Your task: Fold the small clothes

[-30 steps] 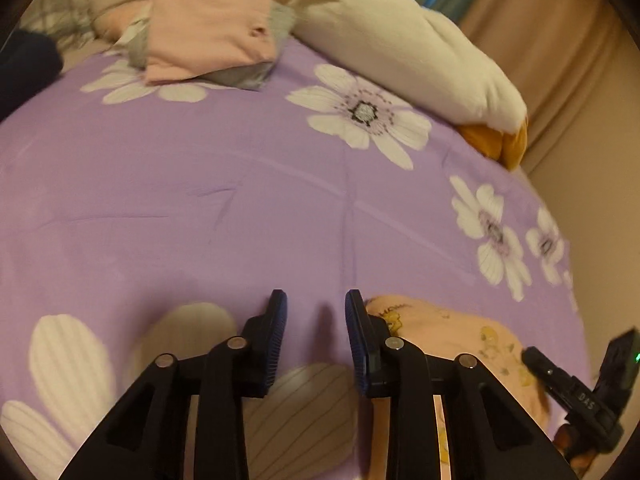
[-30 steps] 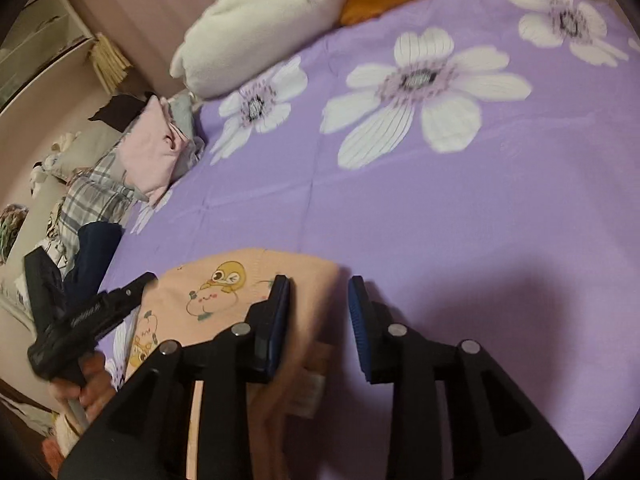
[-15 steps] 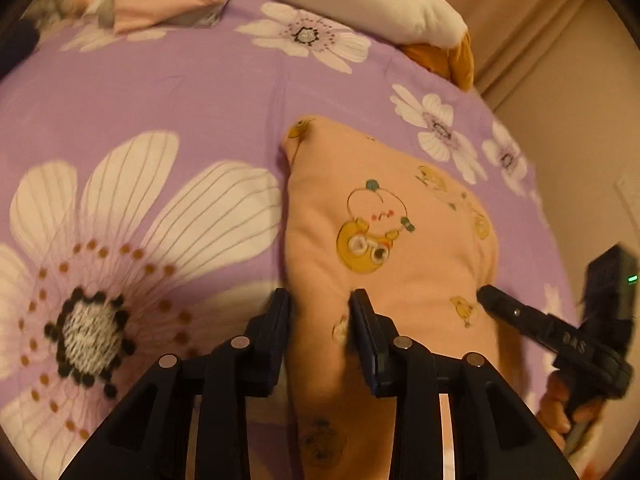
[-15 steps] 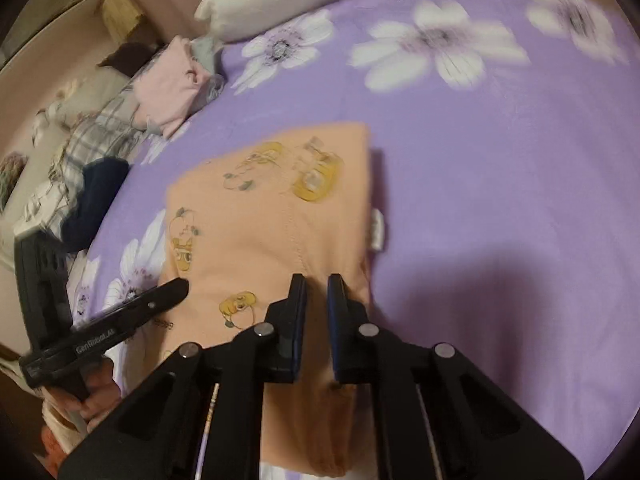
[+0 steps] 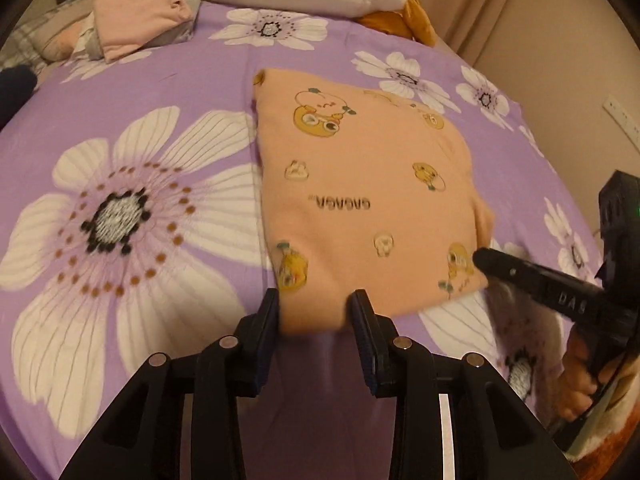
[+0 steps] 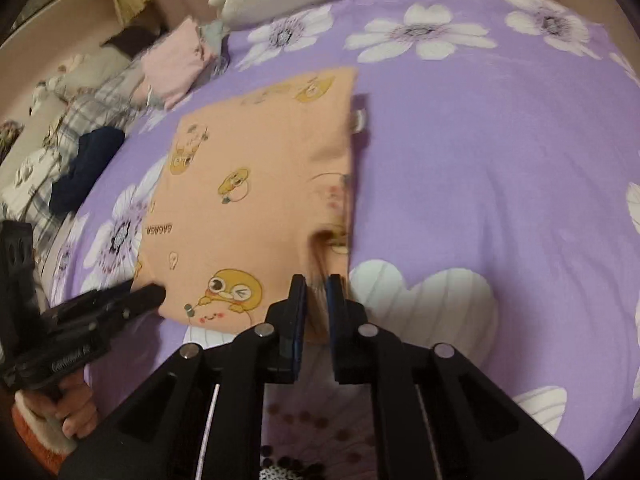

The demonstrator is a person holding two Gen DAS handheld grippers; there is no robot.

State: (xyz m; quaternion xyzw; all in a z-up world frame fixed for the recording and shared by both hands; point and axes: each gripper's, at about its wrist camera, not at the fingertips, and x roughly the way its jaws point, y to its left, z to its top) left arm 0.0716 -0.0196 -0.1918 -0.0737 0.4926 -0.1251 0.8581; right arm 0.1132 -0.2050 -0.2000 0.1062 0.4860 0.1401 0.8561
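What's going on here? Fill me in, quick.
A person with a handheld gripper in each hand is folding a peach garment on the purple flowered bedsheet. The right gripper has jaws that have just been closing and pinch its near corner. The left gripper has jaws that have just been opening slightly and hold the bunched near edge. Folded clothes sit at the far side.

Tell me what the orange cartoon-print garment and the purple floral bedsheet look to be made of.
Orange cartoon-print garment: probably soft knit cotton, matte; it puckers into rounded folds and takes flat printed graphics. Purple floral bedsheet: likely thin woven cotton or polyester, smooth with a faint sheen; it shows fine straight creases and crisp printed flowers. Fibre content cannot be confirmed.
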